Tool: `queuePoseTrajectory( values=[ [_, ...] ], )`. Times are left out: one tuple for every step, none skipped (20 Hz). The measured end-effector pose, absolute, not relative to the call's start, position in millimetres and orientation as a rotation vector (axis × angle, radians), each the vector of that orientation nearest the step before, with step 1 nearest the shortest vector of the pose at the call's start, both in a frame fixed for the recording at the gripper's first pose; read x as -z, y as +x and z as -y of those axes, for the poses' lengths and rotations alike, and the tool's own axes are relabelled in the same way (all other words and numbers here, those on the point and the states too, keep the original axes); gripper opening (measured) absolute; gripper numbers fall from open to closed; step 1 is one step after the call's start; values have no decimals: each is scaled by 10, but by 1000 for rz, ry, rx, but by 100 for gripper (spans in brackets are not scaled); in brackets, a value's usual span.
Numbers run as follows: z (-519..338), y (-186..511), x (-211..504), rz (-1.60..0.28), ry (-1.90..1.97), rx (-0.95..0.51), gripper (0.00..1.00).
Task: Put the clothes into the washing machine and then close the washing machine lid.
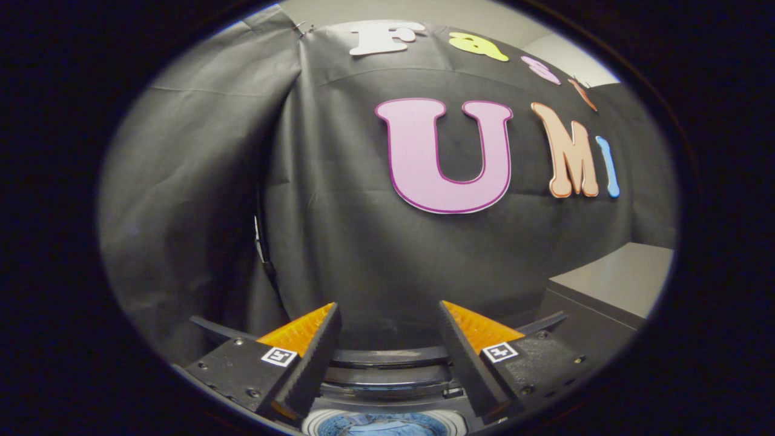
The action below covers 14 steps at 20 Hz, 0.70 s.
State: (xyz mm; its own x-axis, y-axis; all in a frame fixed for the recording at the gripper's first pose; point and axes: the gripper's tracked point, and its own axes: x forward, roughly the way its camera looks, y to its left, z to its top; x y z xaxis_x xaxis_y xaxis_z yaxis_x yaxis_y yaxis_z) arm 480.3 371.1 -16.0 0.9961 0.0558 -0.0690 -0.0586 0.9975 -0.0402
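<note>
My gripper [387,315] is open, its two orange-and-black fingers [309,351] spread wide with nothing between them. It points at the black cloth wall. Below and between the fingers lies the washing machine [387,370]. Its dark raised lid or rear panel [387,356] crosses just behind the fingers' bases. Under that, the round white-rimmed drum opening [381,422] holds blue clothes [381,427], seen only as a thin strip.
The black cloth wall [363,242] hangs close ahead. A grey-topped dark cabinet or table [617,281] stands to the right, beyond the right finger. A thin dark cable [260,242] hangs along the cloth to the left.
</note>
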Motion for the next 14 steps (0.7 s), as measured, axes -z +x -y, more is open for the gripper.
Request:
queuePoseTrajectory(
  values=[
    [-3711,4798,159,-66,-43,-57,95],
    [-3703,4777,161,-65,-42,-53,95],
    [-3699,4763,140,-57,-39,-49,95],
    [-3692,4755,139,-58,-39,-46,96],
    [-3688,4755,125,-52,-41,-46,96],
    [-3684,4749,131,-52,-40,-48,96],
    [-3684,4728,122,-45,-39,-50,96],
    [-3697,4674,116,-37,-41,-50,96],
    [-3694,4635,127,-31,-43,-49,96],
    [-3687,4615,181,-28,-38,-46,96],
    [-3683,4577,187,-23,-37,-44,96],
    [-3679,4578,189,-20,-37,-43,96],
    [-3680,4564,184,-16,-36,-44,96],
    [-3678,4562,181,-8,-36,-46,96]
  ],
)
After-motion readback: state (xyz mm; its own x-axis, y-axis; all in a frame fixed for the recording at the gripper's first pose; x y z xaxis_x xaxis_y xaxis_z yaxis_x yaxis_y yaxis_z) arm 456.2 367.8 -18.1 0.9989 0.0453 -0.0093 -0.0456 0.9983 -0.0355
